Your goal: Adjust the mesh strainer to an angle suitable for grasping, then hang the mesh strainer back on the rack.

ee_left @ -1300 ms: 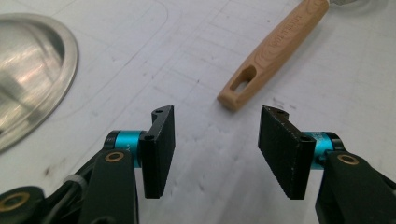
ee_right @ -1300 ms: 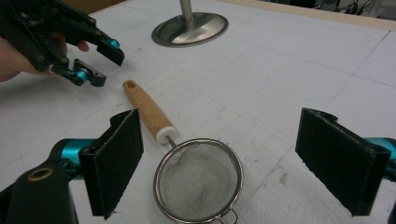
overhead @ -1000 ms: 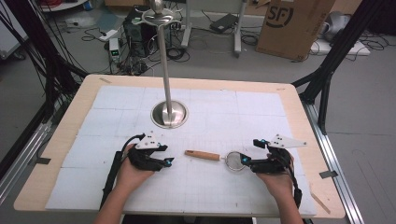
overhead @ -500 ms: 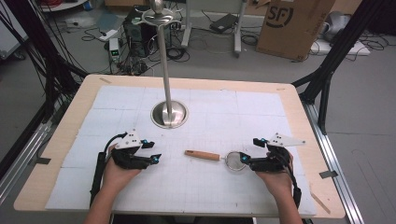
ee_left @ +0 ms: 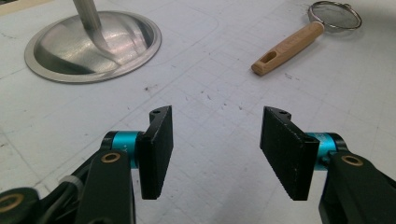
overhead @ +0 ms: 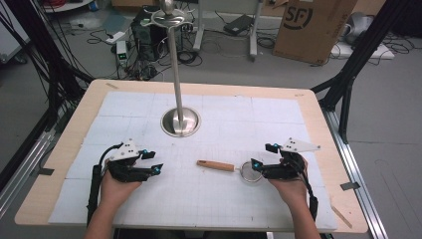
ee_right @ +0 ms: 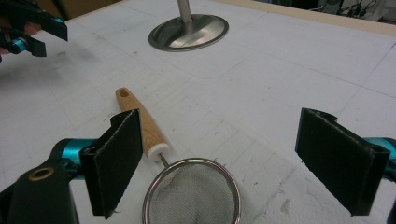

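A small mesh strainer (overhead: 234, 168) with a wooden handle lies near the surface's (overhead: 278, 124) front edge, its bowl between the right gripper's (overhead: 259, 168) spread fingers; the left gripper (overhead: 155, 163), fingers also spread, rests well apart.

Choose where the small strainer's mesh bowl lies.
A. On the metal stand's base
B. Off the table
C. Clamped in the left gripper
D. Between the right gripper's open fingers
D: the strainer rests on the mat between the right gripper's spread fingers, untouched.
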Tool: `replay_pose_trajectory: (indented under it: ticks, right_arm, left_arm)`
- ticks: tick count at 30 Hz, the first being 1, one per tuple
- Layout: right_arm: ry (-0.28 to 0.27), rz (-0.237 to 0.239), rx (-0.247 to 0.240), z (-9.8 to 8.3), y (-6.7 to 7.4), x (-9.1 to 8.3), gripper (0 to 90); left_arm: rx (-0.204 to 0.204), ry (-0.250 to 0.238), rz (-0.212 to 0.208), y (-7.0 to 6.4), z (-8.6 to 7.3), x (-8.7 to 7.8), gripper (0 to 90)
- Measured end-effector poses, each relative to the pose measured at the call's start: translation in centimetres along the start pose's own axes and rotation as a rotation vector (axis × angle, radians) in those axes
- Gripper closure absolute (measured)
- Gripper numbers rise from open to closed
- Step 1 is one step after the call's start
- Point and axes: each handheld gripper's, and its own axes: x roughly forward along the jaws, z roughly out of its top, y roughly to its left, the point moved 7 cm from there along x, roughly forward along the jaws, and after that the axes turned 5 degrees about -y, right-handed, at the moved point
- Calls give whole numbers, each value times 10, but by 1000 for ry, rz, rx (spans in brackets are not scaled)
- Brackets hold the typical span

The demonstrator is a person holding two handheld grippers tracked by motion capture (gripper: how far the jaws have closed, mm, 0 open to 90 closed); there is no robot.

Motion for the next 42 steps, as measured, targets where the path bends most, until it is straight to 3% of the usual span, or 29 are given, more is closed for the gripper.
replay_pose_trajectory:
  ticks: [11, 17, 23, 36, 42]
  right_arm:
    - [22, -1, 3, -7, 4, -4, 143]
    - [21, 0, -2, -7, 4, -4, 143]
    - [18, 1, -6, -6, 3, -1, 143]
    - [35, -4, 0, -8, 2, 0, 143]
    - [18, -5, 1, -6, 1, -2, 143]
  left_arm:
    - [-1, -20, 0, 2, 8, 6, 446]
    - [-4, -42, 5, 5, 11, 0, 443]
    - [16, -30, -9, 1, 8, -1, 438]
    - [17, -35, -18, 1, 8, 1, 438]
    - [14, -38, -21, 0, 8, 2, 437]
